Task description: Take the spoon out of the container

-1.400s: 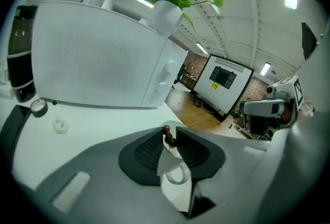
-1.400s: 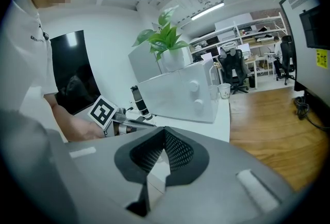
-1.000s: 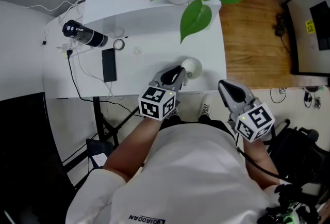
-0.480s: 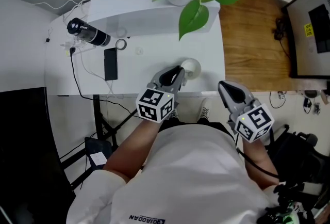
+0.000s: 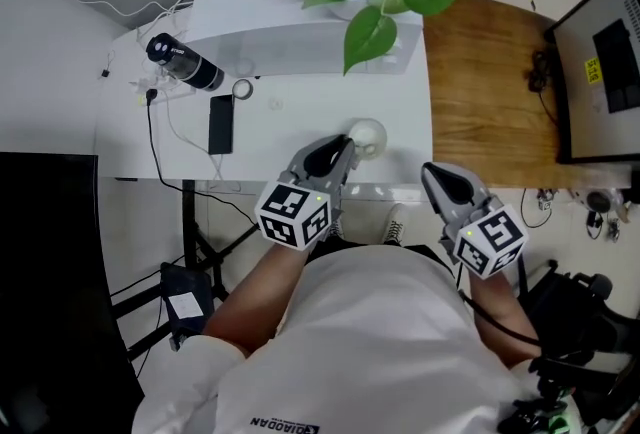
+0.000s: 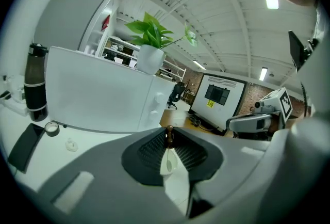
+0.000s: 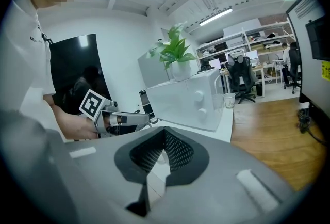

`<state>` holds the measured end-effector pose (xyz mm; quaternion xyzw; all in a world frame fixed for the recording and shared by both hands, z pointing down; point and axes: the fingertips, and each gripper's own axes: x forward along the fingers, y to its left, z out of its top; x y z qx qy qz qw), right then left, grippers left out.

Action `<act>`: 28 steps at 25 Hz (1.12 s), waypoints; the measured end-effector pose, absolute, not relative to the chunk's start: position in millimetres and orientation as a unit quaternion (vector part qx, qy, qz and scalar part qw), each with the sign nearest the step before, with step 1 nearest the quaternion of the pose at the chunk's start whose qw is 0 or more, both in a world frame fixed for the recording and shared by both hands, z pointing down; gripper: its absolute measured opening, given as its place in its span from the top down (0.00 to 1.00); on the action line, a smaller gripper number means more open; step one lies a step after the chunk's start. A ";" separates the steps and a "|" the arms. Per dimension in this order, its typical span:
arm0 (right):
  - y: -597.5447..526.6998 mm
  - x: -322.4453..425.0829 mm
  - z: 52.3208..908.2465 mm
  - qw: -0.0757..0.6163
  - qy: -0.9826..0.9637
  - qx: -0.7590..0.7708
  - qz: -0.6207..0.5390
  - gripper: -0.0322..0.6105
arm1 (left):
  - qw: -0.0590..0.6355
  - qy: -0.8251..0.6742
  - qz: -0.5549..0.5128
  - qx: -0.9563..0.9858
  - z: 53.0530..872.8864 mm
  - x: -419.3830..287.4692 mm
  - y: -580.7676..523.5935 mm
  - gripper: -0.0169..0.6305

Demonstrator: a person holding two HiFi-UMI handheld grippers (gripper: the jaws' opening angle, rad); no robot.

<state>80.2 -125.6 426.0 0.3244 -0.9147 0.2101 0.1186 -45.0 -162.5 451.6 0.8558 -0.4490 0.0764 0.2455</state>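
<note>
At the front edge of the white desk (image 5: pixel 300 112), the left gripper (image 5: pixel 345 138) has its fingers clamped on the brown handle tip of the spoon (image 6: pixel 168 137). The spoon's thin stem runs down into the small white container (image 5: pixel 368 134). Near the desk's corner, the right gripper (image 5: pixel 432 172) has its fingers closed on nothing.

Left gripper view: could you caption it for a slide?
Left gripper pinching the spoon by its slim brown handle, white appliance behind.

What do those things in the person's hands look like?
The left hand-held gripper and the right hand-held gripper are light grey, with beak-shaped jaws lined by black ridged pads. Each carries a white cube with black square markers. The person wears a white short-sleeved T-shirt.
</note>
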 end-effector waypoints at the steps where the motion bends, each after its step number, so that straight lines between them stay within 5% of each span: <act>1: -124.5 79.9 424.1 0.118 -0.916 0.322 0.208 0.94 | 0.244 -0.450 0.072 0.856 446.3 -45.1 -160.1 0.90; 28: -77.4 110.8 410.1 0.117 -0.942 0.267 0.167 0.94 | 0.209 -0.499 0.012 0.841 398.0 -23.3 -73.9 0.90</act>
